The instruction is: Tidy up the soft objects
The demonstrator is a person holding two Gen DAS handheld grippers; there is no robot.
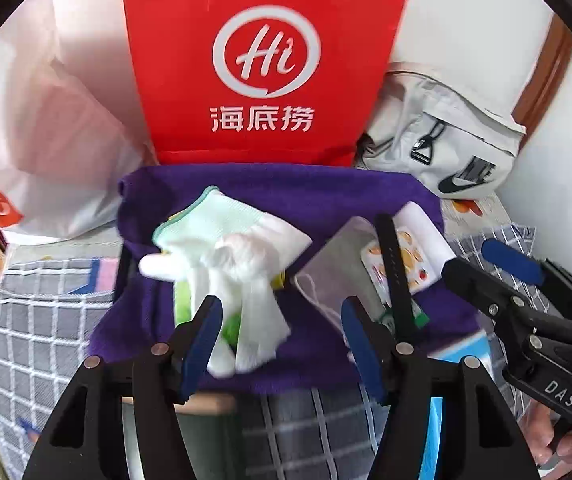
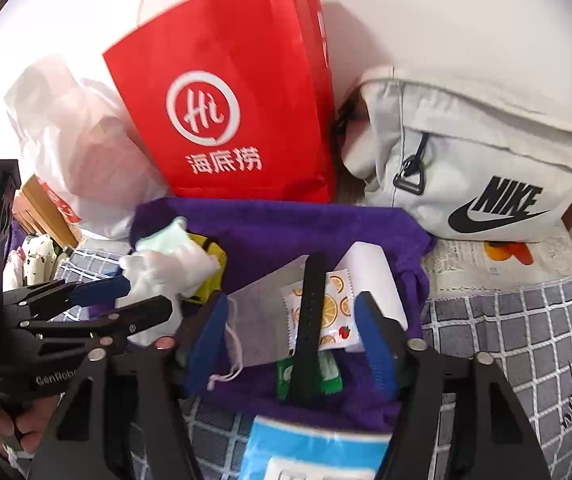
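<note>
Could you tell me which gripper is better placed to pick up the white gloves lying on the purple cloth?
Left. The left gripper is open right over the white gloves, while the right gripper is open over the black strap.

Gloves [image 1: 222, 264] on towel [image 1: 325, 192], before bag [image 1: 266, 60]

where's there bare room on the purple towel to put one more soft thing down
Free purple towel runs along the back, between the red bag and the piles, and in a strip between the white gloves and the grey pouch. The right side is crowded: black strap, fruit-print packet and white block overlap.
</note>
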